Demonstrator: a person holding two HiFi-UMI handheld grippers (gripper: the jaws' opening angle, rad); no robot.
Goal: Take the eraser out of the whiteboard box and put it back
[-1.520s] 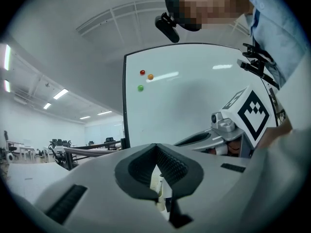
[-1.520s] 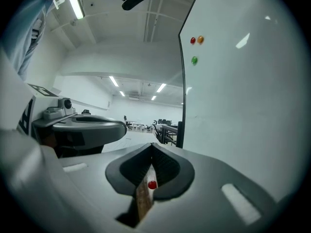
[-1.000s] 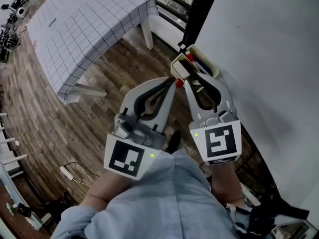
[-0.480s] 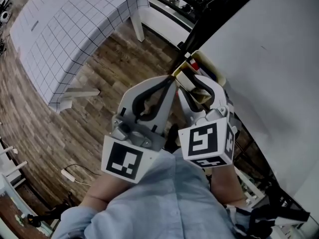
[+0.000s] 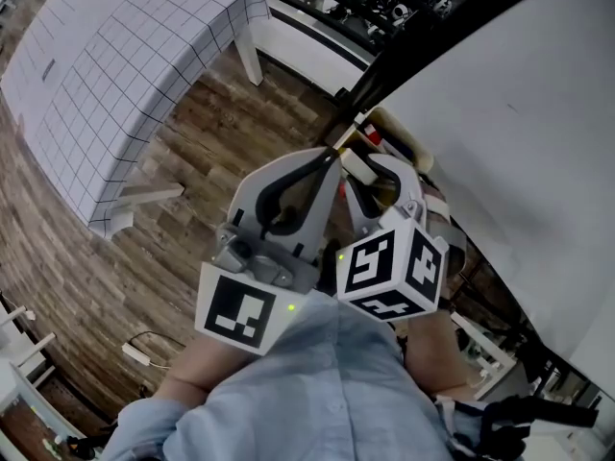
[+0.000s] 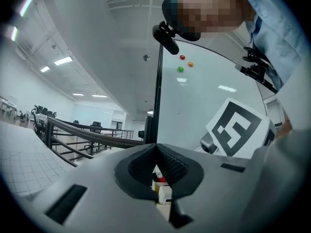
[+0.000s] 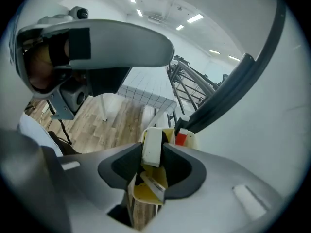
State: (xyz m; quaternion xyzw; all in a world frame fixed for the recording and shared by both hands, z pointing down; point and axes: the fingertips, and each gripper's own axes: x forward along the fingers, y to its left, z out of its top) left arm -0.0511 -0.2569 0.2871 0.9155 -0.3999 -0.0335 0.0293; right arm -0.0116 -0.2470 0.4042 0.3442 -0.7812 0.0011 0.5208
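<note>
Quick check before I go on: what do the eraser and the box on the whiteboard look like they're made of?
The eraser is a plain white block with a matte face and softly rounded edges. It could be foam or felt, or a plastic shell; the look leaves that open. The box is cream-yellow and smooth, with thin, rounded, moulded walls and a slight sheen, so most likely hard plastic.

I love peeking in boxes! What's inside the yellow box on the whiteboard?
A white eraser block stands in the pale yellow plastic box, a red-capped marker beside it, a slanted flat piece lower down. The eraser hides what's behind it.
</note>
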